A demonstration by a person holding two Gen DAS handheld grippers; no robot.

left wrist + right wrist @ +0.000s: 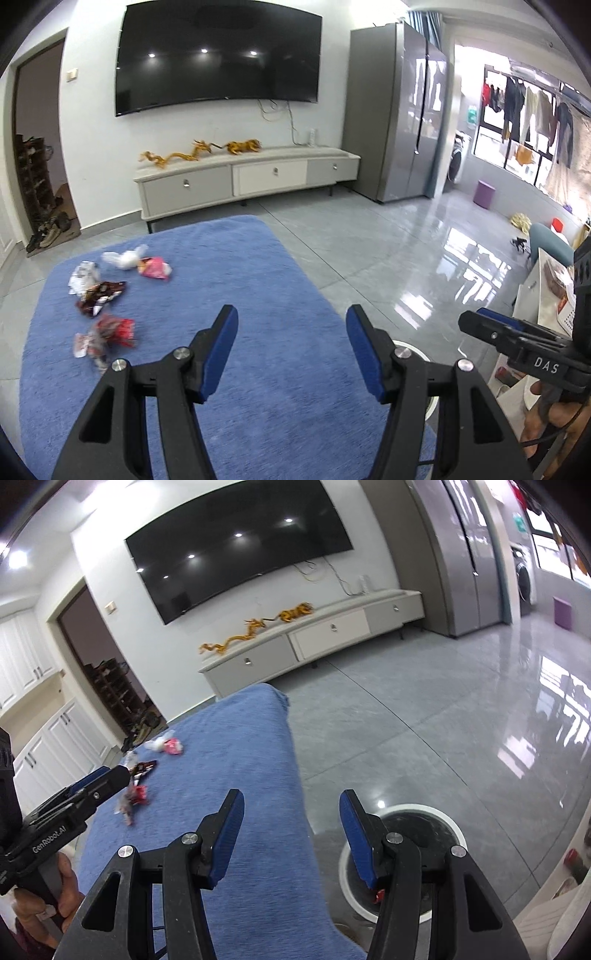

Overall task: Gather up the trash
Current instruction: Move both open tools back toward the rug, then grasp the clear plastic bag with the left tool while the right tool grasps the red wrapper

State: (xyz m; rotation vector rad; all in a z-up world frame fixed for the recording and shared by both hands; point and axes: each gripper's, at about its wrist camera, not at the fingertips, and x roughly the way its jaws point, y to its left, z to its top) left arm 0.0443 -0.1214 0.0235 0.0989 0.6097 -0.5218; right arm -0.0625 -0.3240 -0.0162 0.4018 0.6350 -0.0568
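Several crumpled wrappers lie on the blue cloth-covered table (229, 266): a red and clear one (107, 334), a dark brown one (101, 295), a silver one (84, 277), a white one (123, 258) and a pink one (155, 267). My left gripper (291, 319) is open and empty, above the table to the right of the wrappers. My right gripper (291, 803) is open and empty, over the table's right edge. A white-rimmed trash bin (406, 814) with a black liner stands on the floor under it, with a red scrap (378, 895) inside. The wrappers also show in the right wrist view (136, 794).
A white TV cabinet (243, 177) with gold dragon figures stands under a wall TV (218, 55). A grey fridge (399, 110) stands at right. A purple stool (485, 194) and glossy tiled floor (406, 258) lie beyond. A white side table (546, 295) is at far right.
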